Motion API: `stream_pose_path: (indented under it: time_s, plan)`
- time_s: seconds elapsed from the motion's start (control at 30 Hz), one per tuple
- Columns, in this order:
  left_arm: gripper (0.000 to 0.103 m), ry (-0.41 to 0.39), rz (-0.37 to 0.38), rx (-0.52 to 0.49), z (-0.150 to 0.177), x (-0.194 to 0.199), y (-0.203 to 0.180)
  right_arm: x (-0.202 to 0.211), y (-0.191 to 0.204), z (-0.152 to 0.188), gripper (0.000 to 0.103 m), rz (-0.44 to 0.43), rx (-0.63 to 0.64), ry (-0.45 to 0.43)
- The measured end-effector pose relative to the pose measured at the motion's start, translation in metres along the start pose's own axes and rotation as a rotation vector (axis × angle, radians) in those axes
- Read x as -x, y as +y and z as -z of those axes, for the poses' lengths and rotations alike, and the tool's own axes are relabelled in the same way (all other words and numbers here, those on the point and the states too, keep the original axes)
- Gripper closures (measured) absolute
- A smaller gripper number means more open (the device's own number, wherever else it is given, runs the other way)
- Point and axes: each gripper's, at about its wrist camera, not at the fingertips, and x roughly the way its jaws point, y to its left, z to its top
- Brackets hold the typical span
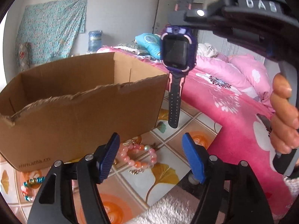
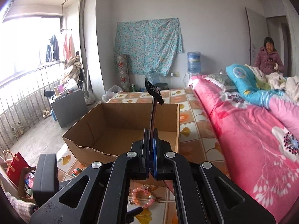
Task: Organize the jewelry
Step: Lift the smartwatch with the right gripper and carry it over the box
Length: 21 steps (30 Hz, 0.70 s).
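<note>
A purple and pink child's smartwatch (image 1: 177,52) hangs in the air by its black strap, held by my right gripper (image 1: 184,17), which shows at the top right of the left wrist view. In the right wrist view my right gripper (image 2: 151,145) is shut on the watch strap (image 2: 153,102), which stands up above the open cardboard box (image 2: 104,123). My left gripper (image 1: 151,156) is open and empty, low over the patterned mat, in front of the box (image 1: 74,112). Pink bead bracelets (image 1: 138,156) lie on the mat between its fingers, also in the right wrist view (image 2: 142,196).
A teal and orange bead bracelet (image 1: 31,184) lies at the left by the box. A bed with a pink floral quilt (image 2: 252,130) runs along the right. A fluffy white rug (image 1: 168,209) is near. A person (image 2: 269,56) sits at the far right. Bags (image 2: 16,166) stand at the left.
</note>
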Motion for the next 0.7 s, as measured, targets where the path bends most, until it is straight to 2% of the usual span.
stream_pose_path:
  time_s: [0.17,0.23,0.3,0.4,0.47,0.5,0.63,0.7]
  plan:
    - [0.036,-0.061,-0.008,-0.061,-0.01,-0.004,-0.019,0.021,0.004,-0.016,0.101,-0.082,-0.03,-0.024]
    - [0.036,-0.088,-0.038,-0.081,-0.017,-0.002,-0.025,0.031,0.008,-0.025,0.101,-0.139,-0.046,-0.039]
    - [0.041,-0.12,-0.077,-0.106,-0.023,0.005,-0.028,0.04,0.012,-0.033,0.101,-0.181,-0.049,-0.063]
    - [0.063,-0.153,-0.133,-0.137,-0.029,0.019,-0.028,0.053,0.015,-0.044,0.101,-0.237,-0.057,-0.099]
    - [0.085,-0.173,-0.174,-0.15,-0.032,0.03,-0.023,0.058,0.016,-0.052,0.101,-0.27,-0.054,-0.12]
    - [0.088,-0.18,-0.191,-0.155,-0.035,0.035,-0.021,0.058,0.017,-0.056,0.101,-0.284,-0.052,-0.126]
    - [0.089,-0.203,-0.289,-0.203,-0.045,0.053,-0.01,0.053,0.02,-0.072,0.101,-0.292,-0.026,-0.15]
    - [0.1,-0.201,-0.351,-0.255,-0.053,0.058,-0.002,0.043,0.023,-0.081,0.101,-0.27,0.008,-0.154]
